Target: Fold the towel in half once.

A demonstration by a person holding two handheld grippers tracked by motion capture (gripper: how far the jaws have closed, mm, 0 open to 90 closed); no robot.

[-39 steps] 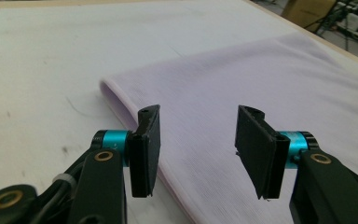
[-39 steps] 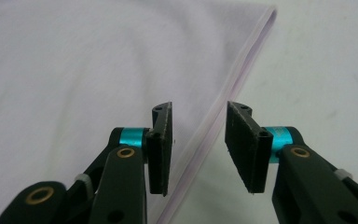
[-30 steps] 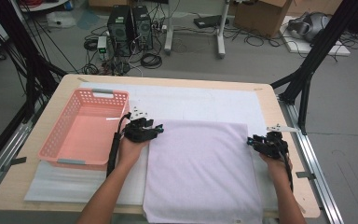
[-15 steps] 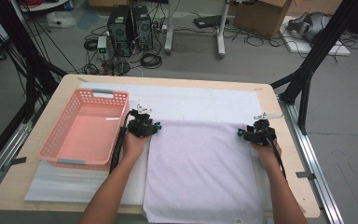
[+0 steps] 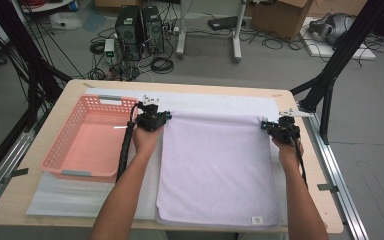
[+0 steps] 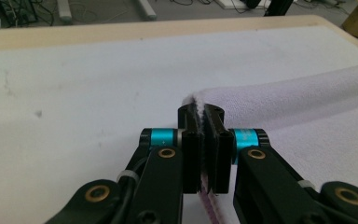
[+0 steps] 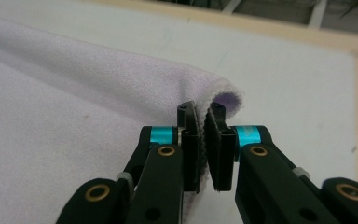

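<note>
Left gripper (image 5: pixel 155 119) pinching far left corner of soft lilac cloth towel (image 5: pixel 215 170), jaws just closing. Right gripper (image 5: pixel 278 128) pinching far right corner, jaws just closing.

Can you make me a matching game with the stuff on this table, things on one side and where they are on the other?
Things:
1. pink plastic basket
2. lilac terry towel
3. left tongs
4. right tongs

Places or states:
A. shut on the towel's far right corner
B. spread flat in the middle of the table
C. standing at the table's left side
D. shut on the towel's far left corner

Pairs: 1-C, 2-B, 3-D, 4-A
</note>
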